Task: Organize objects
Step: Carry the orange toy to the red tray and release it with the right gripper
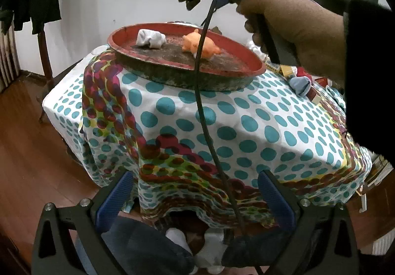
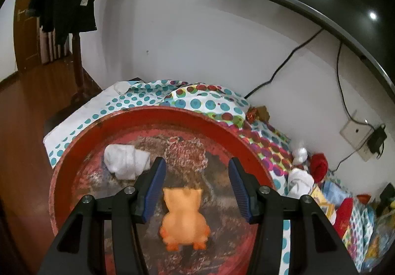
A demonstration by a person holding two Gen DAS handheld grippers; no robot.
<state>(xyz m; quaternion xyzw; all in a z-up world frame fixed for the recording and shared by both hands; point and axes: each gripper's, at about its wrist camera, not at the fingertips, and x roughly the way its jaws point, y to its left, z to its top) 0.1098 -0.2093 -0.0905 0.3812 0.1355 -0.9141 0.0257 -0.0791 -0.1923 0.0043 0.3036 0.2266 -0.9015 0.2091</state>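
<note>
Your right hand (image 1: 291, 28) sits at the upper right of the left wrist view, fist wrapped round the handle, with a dark sleeve behind it and a black cable (image 1: 202, 92) hanging down the middle of the frame. In its own camera, your right gripper (image 2: 195, 178) angles down over the red tray (image 2: 74, 151), its blue pads standing partly apart with nothing pressed between them. The orange pig toy (image 2: 184, 220) lies in the lower centre of that frame, just below the gap between the pads and clear of both. Its long axis runs up and down the frame, ears toward the top and feet toward the bottom edge; whether it lies on its back or belly is hard to tell through the blur.

A rolled white sock (image 2: 126, 161) rests on the tray at centre left, near the left pad and apart from the toy.

Your left gripper (image 1: 195, 191) fills the bottom of its frame, tilted down at the spotted tablecloth (image 1: 246, 127), jaws wide and holding nothing. The tray stands at upper centre there, on the cloth.
</note>
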